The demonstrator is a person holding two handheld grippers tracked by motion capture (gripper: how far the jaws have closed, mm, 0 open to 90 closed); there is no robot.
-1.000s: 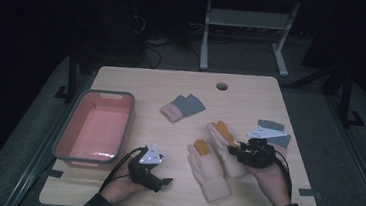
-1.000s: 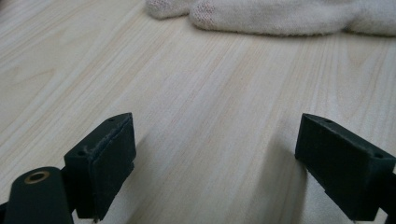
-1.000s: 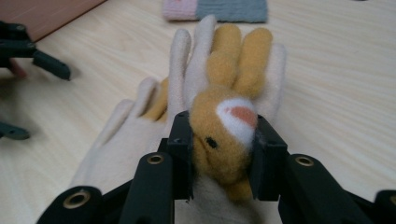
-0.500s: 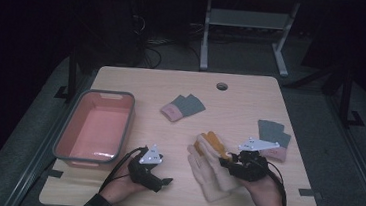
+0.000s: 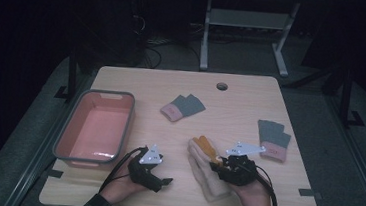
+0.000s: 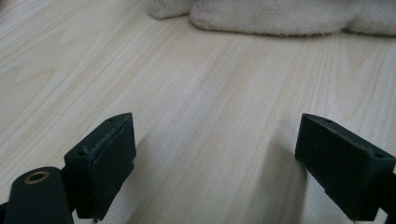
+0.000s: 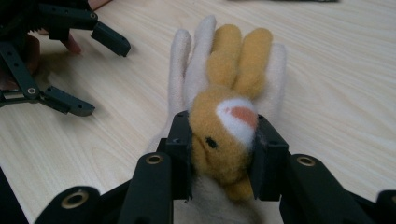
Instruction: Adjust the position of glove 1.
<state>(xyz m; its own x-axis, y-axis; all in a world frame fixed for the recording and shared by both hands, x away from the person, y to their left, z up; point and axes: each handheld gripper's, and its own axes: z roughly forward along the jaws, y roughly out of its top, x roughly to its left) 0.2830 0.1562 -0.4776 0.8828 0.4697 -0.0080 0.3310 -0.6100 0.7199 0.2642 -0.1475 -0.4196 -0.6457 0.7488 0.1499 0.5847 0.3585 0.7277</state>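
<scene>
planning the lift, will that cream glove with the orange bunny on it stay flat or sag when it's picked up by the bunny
The cream glove looks like soft knit, so it will probably droop from the grip. The orange bunny is plush and bulges between the right gripper pads, so it likely squashes rather than slips. It seems light and unlikely to roll.

- Cream knit glove [image 5: 208, 171] lies flat on the near-right part of the wooden table, fingers spread out, resting on the wood.
- Orange plush rabbit [image 7: 229, 126], fuzzy, with a white muzzle, pink nose and black eye, sits on top of the glove, its two long ears lying along the glove's fingers.
</scene>
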